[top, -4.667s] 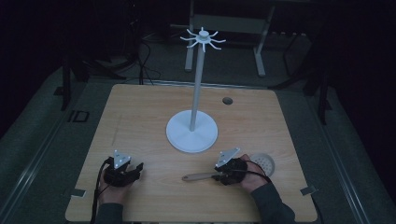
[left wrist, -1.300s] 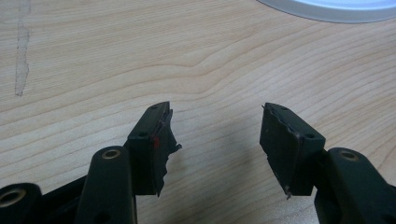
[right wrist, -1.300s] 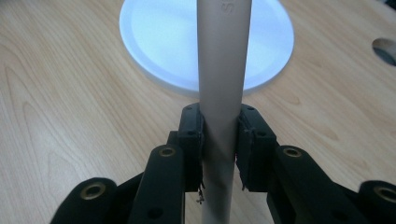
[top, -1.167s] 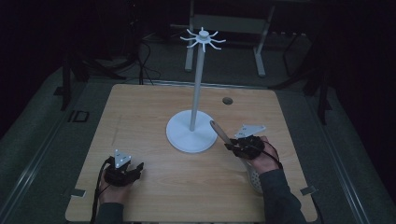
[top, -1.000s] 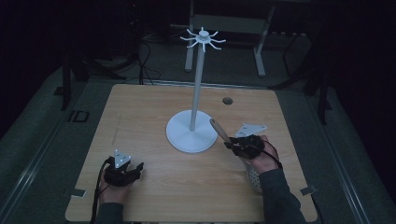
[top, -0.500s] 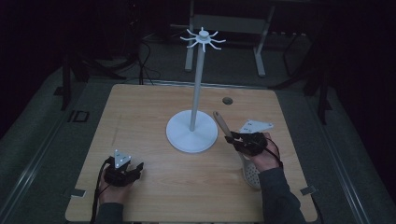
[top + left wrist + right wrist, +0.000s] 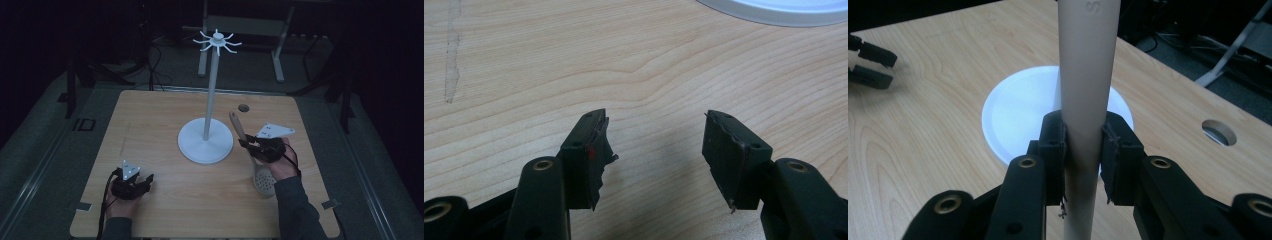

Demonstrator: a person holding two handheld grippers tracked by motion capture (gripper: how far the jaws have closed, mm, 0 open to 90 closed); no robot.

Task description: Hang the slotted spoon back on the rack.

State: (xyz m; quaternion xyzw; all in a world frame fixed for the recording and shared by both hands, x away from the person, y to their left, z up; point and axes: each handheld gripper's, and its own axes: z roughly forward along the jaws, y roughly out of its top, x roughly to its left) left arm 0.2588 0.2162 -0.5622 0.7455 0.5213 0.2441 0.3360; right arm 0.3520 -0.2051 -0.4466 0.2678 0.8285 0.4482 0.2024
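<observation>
A: High view puts the right gripper (image 7: 250, 144) just right of the stand (image 7: 206, 145), its jaws clamped on the handle of a skimmer (image 7: 263, 181). The handle tip points up toward the pole; the perforated head hangs low behind the hand, nearer the person than the stand's base.

B: And the left gripper (image 7: 146, 181)?

A: It rests on the table (image 7: 150, 115), well left of the stand and nearer the person, jaws wide apart with nothing between them.

B: How should the hanging go?

A: Probably by lifting the handle end high, since the hooks (image 7: 218, 41) sit at the very top of the pole. The grip is mid-handle, so the head's weight could swing it; a slow rise close beside the pole seems wise. Whether the handle has a hole for a hook cannot be made out.

B: Counts?

A: One stand, one skimmer, two grippers, one round hole (image 7: 243, 107) in the table behind and right of the stand.
</observation>
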